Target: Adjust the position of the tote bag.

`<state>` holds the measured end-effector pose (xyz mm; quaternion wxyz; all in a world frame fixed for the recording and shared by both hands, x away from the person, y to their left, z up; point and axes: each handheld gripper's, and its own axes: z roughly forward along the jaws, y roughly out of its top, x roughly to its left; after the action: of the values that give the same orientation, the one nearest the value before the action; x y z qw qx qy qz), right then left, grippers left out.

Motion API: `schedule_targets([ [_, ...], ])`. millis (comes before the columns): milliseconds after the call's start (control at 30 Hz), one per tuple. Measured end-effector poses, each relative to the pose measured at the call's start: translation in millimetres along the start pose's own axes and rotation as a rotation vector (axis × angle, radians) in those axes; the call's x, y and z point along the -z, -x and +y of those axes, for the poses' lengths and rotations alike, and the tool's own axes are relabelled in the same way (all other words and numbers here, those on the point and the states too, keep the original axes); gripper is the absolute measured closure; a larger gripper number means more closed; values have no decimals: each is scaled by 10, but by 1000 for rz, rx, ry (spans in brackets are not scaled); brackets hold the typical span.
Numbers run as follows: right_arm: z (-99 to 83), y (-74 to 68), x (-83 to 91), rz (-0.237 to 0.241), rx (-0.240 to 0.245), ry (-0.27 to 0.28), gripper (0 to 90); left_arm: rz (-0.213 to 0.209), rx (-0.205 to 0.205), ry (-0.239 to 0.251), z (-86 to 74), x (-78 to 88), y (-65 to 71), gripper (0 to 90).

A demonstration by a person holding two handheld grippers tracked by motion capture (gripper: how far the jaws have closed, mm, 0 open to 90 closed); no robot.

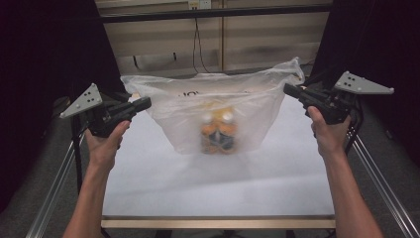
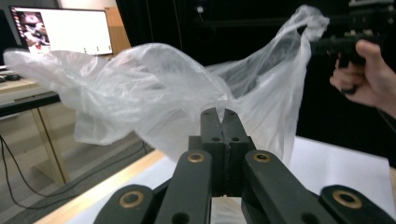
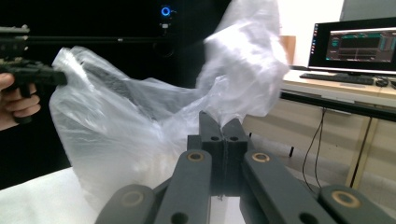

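A translucent white plastic bag (image 1: 218, 106) hangs stretched between my two grippers above the white table (image 1: 218, 188). Inside it, near the bottom, stand two orange bottles with white caps (image 1: 218, 131). My left gripper (image 1: 146, 103) is shut on the bag's left top edge; in the left gripper view its jaws (image 2: 224, 114) meet with the film (image 2: 154, 88) bunched at their tips. My right gripper (image 1: 287, 89) is shut on the bag's right top corner, and the right gripper view has the jaws (image 3: 223, 122) closed against the film (image 3: 121, 121).
The table has a wooden front edge (image 1: 218, 223) and metal rails (image 1: 54, 188) down both sides. Black curtains flank it. A monitor (image 2: 60, 30) stands on a desk off to one side, another monitor (image 3: 355, 44) on the other.
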<state>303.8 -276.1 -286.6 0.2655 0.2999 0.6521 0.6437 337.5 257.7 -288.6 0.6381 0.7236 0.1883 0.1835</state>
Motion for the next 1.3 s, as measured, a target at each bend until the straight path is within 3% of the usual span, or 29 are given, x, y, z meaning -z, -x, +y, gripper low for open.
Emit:
schedule_targets([
  [267,-107,-108,232,4,37,-41,900,-50,-11,-62,-190,68,207,900],
  [367,-191,-155,322,10,51,-84,900,-67,-21,-95,-304,59,264,900],
  [433,-211,-164,341,4,57,-93,900,-62,0,-88,-311,32,253,900],
  [533,-209,-145,316,1,45,-71,900,-51,1,-82,-296,3,190,900],
  [567,-206,-126,292,-3,40,-68,900,-37,27,-75,-299,-59,120,900],
  [600,-206,-126,292,-3,40,-68,900,-37,27,-75,-299,-59,120,900],
  [667,-208,-74,229,-4,30,-62,900,-18,22,-92,-332,-103,54,900],
  [733,-260,-25,133,-19,27,-84,900,1,55,-117,-438,-191,-39,900],
  [867,-344,51,61,-24,-2,-101,900,-28,75,-119,-528,-247,-112,900],
  [1167,-483,70,0,-12,-30,-142,900,-34,100,-153,-649,-241,-153,900],
  [1300,-533,66,-15,-3,-29,-170,900,-32,90,-178,-684,-231,-171,900],
])
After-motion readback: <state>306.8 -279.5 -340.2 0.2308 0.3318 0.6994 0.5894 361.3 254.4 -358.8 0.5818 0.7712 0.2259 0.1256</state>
